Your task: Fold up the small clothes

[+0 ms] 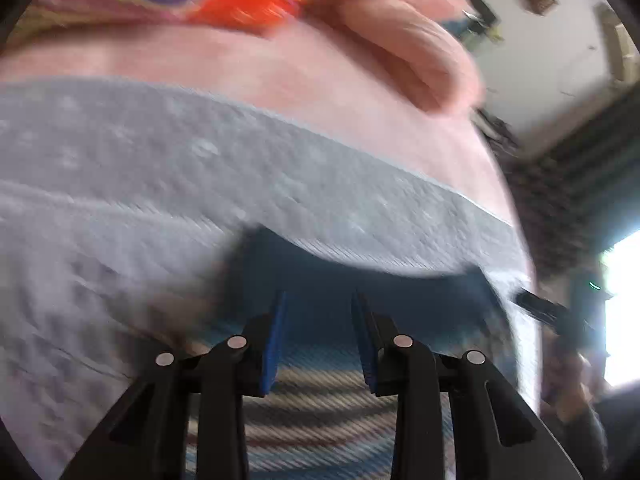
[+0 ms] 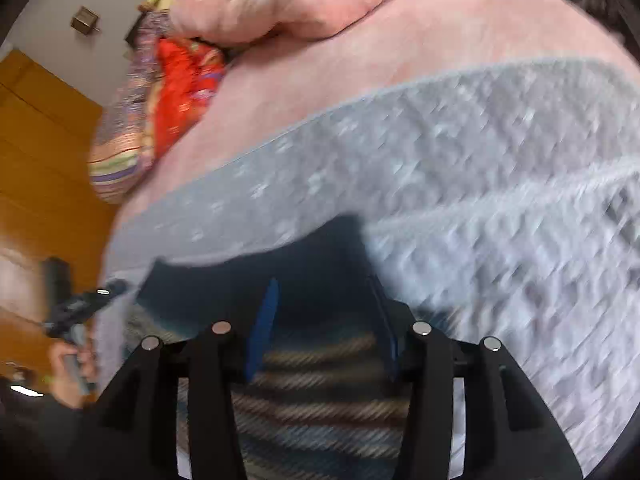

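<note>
A small knit garment lies on the bed, with a dark blue part (image 1: 320, 264) and brown, cream and blue stripes (image 1: 320, 400). In the left wrist view my left gripper (image 1: 319, 296) is open just over it, blue pads (image 1: 276, 340) apart with the cloth showing between them. The right wrist view shows the same garment (image 2: 320, 380), its dark blue edge (image 2: 280, 268) ahead of my right gripper (image 2: 323, 282), which is open too. Both views are blurred by motion. Whether either pad touches the cloth is unclear.
A grey quilted blanket (image 1: 200, 168) covers the bed over a pink sheet (image 1: 280, 76). A pink pillow (image 2: 280, 4), a red cloth (image 2: 180, 88) and a striped pillow (image 2: 116, 160) lie at the far end. An orange wooden cabinet (image 2: 44, 152) stands left. A hand (image 2: 68, 364) holds the other tool.
</note>
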